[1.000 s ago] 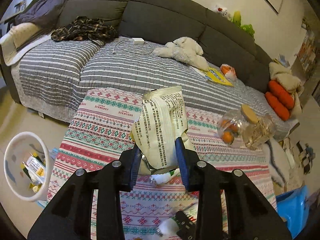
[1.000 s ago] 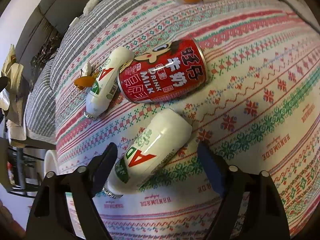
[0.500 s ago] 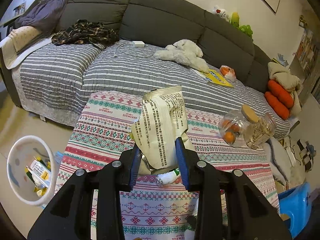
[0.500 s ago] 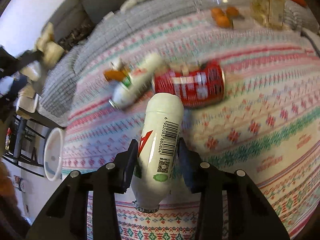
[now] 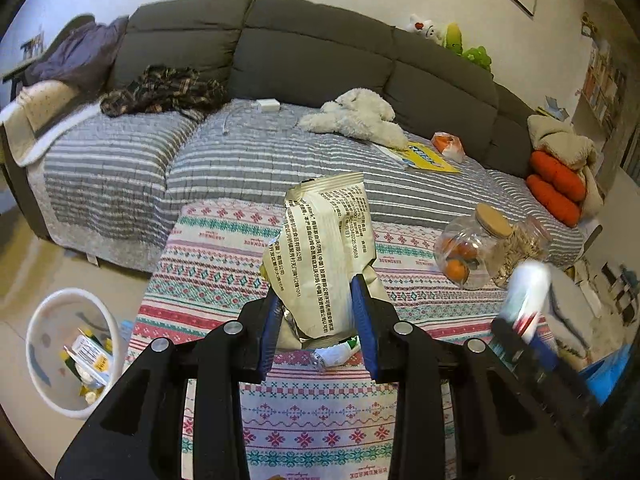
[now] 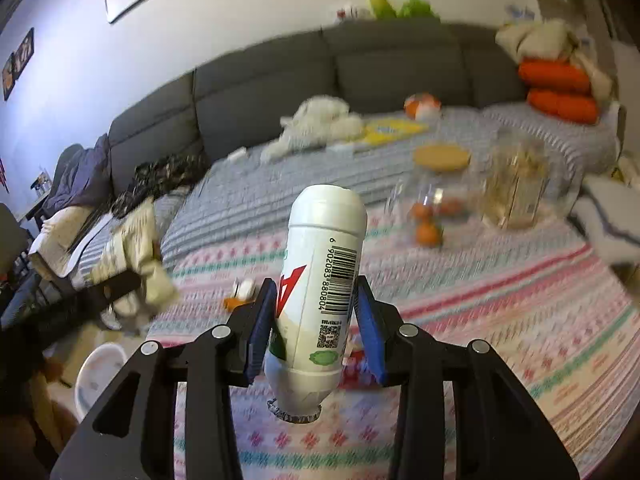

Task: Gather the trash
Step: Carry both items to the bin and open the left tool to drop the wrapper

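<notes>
My left gripper [image 5: 316, 320] is shut on a cream snack wrapper [image 5: 324, 256] and holds it upright above the patterned table [image 5: 208, 256]. My right gripper [image 6: 316, 316] is shut on a white AD drink bottle [image 6: 320, 296], held base up above the table [image 6: 520, 320]; it shows blurred at the right of the left wrist view [image 5: 524, 296]. A white trash bin [image 5: 40, 384] with wrappers inside stands on the floor at lower left, also in the right wrist view [image 6: 96, 376]. Another small bottle [image 5: 332, 356] lies on the table under the wrapper. The left gripper's wrapper shows in the right wrist view [image 6: 140, 252].
A clear jar with oranges [image 5: 464, 256] and a jar of grain [image 5: 520, 248] stand at the table's right. A red can [image 6: 356, 372] is partly hidden behind my right fingers. A grey sofa [image 5: 248, 152] with clothes and a plush toy lies beyond. A blue stool [image 5: 604, 376] is at right.
My right gripper closed on the white bottle on the table, lifted it and tilted up toward the sofa. My left gripper kept the wrapper and rose slightly.
</notes>
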The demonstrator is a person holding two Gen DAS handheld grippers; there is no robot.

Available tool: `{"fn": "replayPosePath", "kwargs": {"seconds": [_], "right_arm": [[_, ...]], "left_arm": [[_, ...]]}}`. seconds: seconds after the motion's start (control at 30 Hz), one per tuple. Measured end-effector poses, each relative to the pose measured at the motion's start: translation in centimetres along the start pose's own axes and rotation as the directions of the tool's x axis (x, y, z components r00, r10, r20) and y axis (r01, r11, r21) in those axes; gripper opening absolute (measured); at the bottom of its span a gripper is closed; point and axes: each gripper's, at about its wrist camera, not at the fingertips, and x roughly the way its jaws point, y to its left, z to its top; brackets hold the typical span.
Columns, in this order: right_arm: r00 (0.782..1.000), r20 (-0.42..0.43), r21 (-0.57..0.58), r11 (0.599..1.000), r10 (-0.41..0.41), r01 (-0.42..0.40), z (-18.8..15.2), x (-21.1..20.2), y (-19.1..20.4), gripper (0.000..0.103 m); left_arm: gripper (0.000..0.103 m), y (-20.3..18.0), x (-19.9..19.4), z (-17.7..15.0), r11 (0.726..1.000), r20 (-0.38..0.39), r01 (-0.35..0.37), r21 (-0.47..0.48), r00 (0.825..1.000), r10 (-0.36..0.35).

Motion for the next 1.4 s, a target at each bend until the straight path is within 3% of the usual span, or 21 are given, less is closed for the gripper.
{"fn": "replayPosePath", "kwargs": {"seconds": [0.4, 0.87, 1.4], "right_arm": [[0.995, 0.088, -0.026, 0.999, -0.04, 0.043, 1.2, 0.2, 1.2, 0.04], [0.994, 0.107, -0.105, 0.994, 0.004, 0.008, 0.3, 1.3, 6.6, 0.04], [0.994, 0.07, -0.2, 0.977, 0.084, -0.069, -2.0, 2.0, 12.9, 0.04]], "left_arm": [[0.032, -0.5, -1.9, -0.9, 0.995, 0.101, -0.072, 0.064, 0.993, 0.065], [0.032, 3.9, -3.1, -1.0, 0.99, 0.096, -0.137, 0.027, 0.986, 0.133], [0.032, 11.8, -5.2, -1.3, 0.971, 0.062, -0.232, -0.058, 0.97, 0.235]]}}
